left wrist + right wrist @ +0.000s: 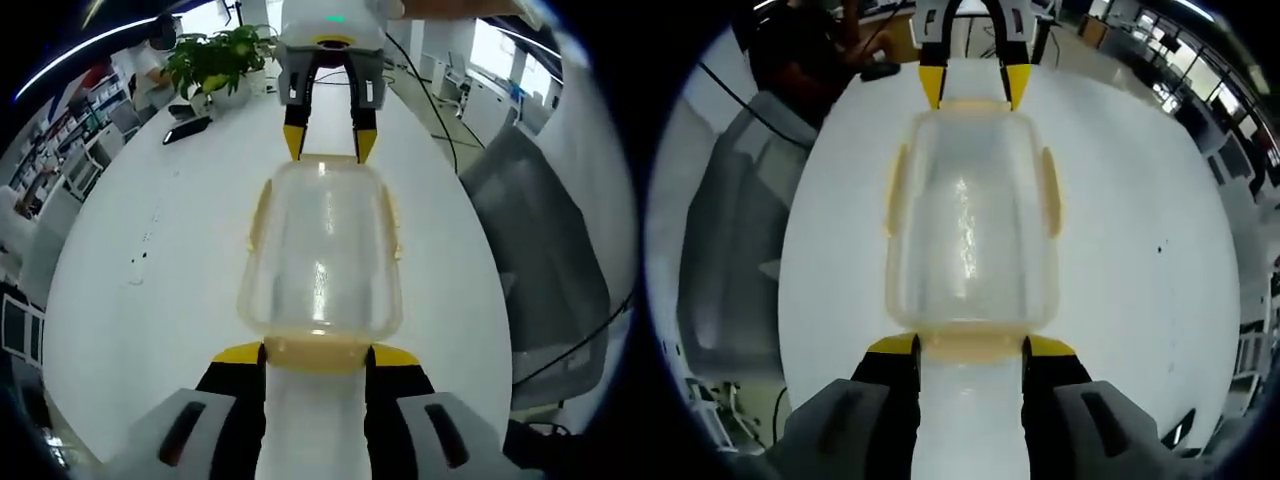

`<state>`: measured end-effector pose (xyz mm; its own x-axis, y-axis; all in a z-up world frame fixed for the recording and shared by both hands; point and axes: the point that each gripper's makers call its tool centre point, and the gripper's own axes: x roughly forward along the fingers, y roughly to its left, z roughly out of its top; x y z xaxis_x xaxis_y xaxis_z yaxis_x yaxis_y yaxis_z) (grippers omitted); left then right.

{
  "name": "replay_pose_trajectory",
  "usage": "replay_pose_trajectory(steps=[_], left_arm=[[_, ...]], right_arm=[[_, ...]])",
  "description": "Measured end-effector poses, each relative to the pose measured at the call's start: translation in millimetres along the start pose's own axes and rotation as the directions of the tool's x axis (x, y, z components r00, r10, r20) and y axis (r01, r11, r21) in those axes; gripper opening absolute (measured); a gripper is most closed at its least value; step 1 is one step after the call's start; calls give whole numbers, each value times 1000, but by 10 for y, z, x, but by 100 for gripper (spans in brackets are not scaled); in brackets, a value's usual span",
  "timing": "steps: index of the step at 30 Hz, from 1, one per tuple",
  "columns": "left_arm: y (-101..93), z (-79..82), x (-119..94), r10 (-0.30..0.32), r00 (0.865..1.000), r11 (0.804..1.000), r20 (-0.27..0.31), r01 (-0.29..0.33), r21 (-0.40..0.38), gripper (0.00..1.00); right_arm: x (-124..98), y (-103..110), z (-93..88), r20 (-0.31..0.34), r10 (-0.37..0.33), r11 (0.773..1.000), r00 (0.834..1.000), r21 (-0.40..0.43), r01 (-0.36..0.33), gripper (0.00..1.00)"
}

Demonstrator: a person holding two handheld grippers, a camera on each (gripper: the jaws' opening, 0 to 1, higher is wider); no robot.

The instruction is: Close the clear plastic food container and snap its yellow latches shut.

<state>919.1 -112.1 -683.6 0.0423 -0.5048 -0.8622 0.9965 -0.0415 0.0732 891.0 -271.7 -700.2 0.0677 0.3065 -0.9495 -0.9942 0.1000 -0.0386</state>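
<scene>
A clear plastic container (320, 255) with its lid on lies lengthwise on the white table (150, 260) between my two grippers, which face each other. Yellow latches run along its long sides (258, 215) (1050, 190). My left gripper (318, 353) is open, its yellow tips flanking the near end latch (318, 350). At the far end my right gripper (330, 145) is open too, tips just at the container's edge. In the right gripper view the container (970, 220) fills the middle. The right gripper (972, 346) straddles its end latch (970, 345), and the left gripper (975, 88) stands opposite.
A potted plant (215, 60) and a dark phone (187, 128) sit at the table's far end, near a seated person (150, 60). A grey chair (540, 250) (740, 230) stands beside the table. A black cable (435, 115) trails across the tabletop.
</scene>
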Motion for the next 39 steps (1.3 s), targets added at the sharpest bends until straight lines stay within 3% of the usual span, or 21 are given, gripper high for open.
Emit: replay_pose_trajectory(steps=[20, 39], left_arm=[[4, 325, 357, -10, 1000, 1000, 23, 10, 18, 32], [-47, 317, 543, -10, 1000, 1000, 26, 10, 9, 32]], right_arm=[[-57, 36, -453, -5, 13, 1000, 1000, 24, -13, 36], [62, 13, -582, -32, 32, 999, 999, 14, -32, 36]])
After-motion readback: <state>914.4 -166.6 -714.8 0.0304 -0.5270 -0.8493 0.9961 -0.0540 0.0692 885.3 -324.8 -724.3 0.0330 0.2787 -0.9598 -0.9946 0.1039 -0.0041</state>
